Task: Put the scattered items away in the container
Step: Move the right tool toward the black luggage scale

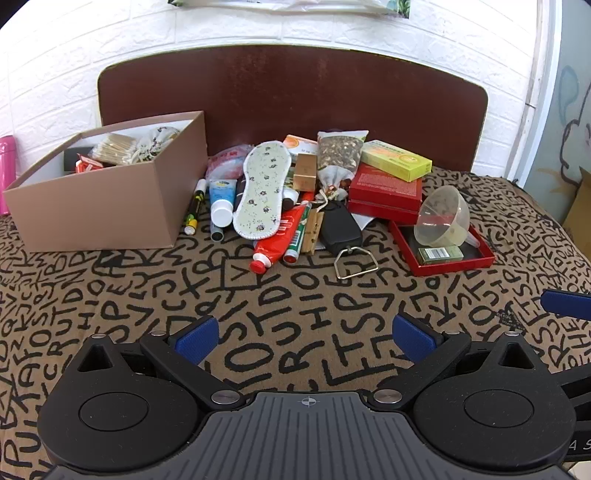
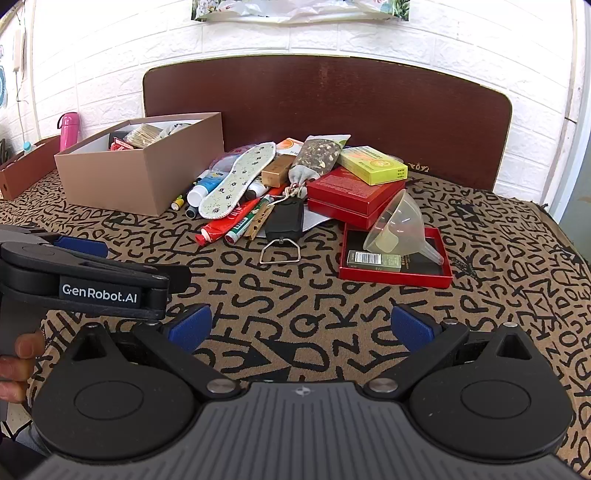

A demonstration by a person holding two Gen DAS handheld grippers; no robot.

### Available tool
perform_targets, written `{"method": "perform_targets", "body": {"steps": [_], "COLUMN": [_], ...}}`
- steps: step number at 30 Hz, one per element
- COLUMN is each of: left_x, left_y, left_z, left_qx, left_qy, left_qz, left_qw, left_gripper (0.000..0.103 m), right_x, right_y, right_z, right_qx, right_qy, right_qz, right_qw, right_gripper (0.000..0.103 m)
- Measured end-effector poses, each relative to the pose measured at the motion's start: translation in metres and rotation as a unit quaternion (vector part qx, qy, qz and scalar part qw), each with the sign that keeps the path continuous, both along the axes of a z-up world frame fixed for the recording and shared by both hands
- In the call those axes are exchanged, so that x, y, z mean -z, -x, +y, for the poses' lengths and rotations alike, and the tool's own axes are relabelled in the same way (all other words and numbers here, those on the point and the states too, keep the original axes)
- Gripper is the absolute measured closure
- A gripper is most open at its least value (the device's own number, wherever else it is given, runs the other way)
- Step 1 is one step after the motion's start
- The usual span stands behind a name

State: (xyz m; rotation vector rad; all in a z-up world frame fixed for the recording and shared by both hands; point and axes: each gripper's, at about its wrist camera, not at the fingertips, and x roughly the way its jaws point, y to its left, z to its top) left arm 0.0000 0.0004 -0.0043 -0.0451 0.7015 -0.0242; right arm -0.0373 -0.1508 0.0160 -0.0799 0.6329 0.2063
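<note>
Probably light and soft, the red tube [image 1: 282, 236] at the pile's front edge beside the box [image 1: 107, 192]; best taken mid-body, both grippers [image 1: 303, 336] [image 2: 301, 328] with fingers wide, empty.

Both my wrist views are bright and evenly lit, with soft, short shadows under the clutter beside the cardboard box [image 1: 110, 192]. The white brick wall [image 1: 258, 22] above that box is nearly blown out. A glossy sheen sits on the headboard [image 2: 332, 96] behind the box. Fisheye bending curves everything far from the box, corners go black, and focus stays sharp on the patterned blanket [image 2: 295, 295].
</note>
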Motion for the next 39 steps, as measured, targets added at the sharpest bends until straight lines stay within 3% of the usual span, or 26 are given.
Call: {"method": "perform_targets", "body": {"steps": [21,23,25,33,39], "left_x": [0.016,0.019,0.022,0.033,0.037], "left_y": [-0.019,-0.024,-0.028,-0.054,-0.082], "left_z": [0.008,0.009,0.011,0.023,0.039], "left_qx": [-0.002,-0.002,0.036,0.028,0.027], "left_qy": [0.004,0.006,0.009,0.006,0.009], "left_qz": [0.021,0.026,0.031,0.038,0.035], "left_qw": [0.9998,0.9996,0.9988,0.9989,0.999], "left_gripper": [0.0,0.0,0.0,0.0,0.004], "right_x": [0.012,0.016,0.019,0.031,0.042], "right_y": [-0.019,-0.025,-0.031,-0.064,-0.093], "right_z": [0.002,0.002,0.001,0.007,0.019], "right_qx": [-0.004,-0.001,0.0,-0.011,-0.027], "right_qy": [-0.008,-0.011,-0.015,-0.027,-0.041], "right_qz": [0.023,0.03,0.035,0.051,0.037], "right_qw": [1.0,1.0,0.999,0.998,0.998], "right_gripper": [0.0,0.0,0.0,0.0,0.001]}}
